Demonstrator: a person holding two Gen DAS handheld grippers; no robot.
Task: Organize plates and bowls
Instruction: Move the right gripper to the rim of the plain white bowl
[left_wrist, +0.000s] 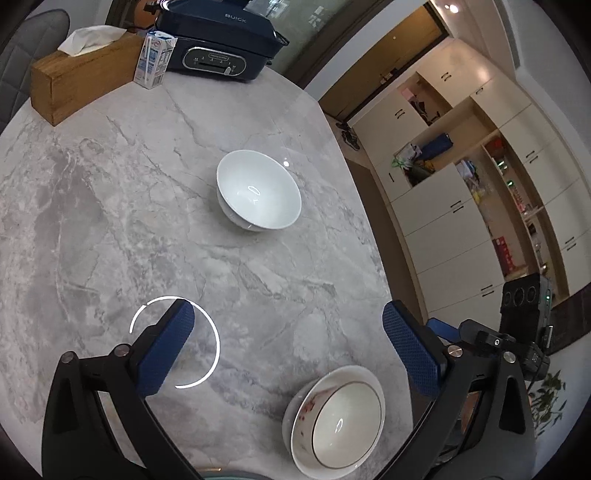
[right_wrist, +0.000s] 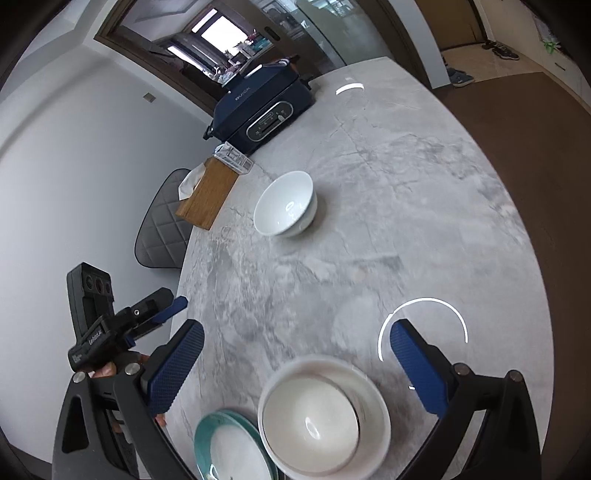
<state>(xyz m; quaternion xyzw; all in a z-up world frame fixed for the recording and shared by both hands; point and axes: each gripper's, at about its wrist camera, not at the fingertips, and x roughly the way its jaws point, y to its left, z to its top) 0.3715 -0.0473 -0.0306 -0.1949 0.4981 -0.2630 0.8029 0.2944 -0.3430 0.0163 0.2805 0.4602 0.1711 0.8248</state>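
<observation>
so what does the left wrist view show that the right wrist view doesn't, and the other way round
Only the left wrist view shows the wall of cupboards and the red marks inside the nested bowls. Only the right wrist view shows the teal plates beside those bowls and the window. Both show the marble table, the white bowl, the tissue box, the carton, the blue cooker, and both open grippers, left and right.

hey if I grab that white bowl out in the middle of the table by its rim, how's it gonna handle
The white bowl looks like glazed ceramic, so probably stiff, breakable and fairly heavy for its size. Its glossy surface shows sharp light reflections, so the rim may be slippery. It seems to stand on a narrow foot under a wide mouth, so a push high on the wall could tip it on the smooth table.
</observation>
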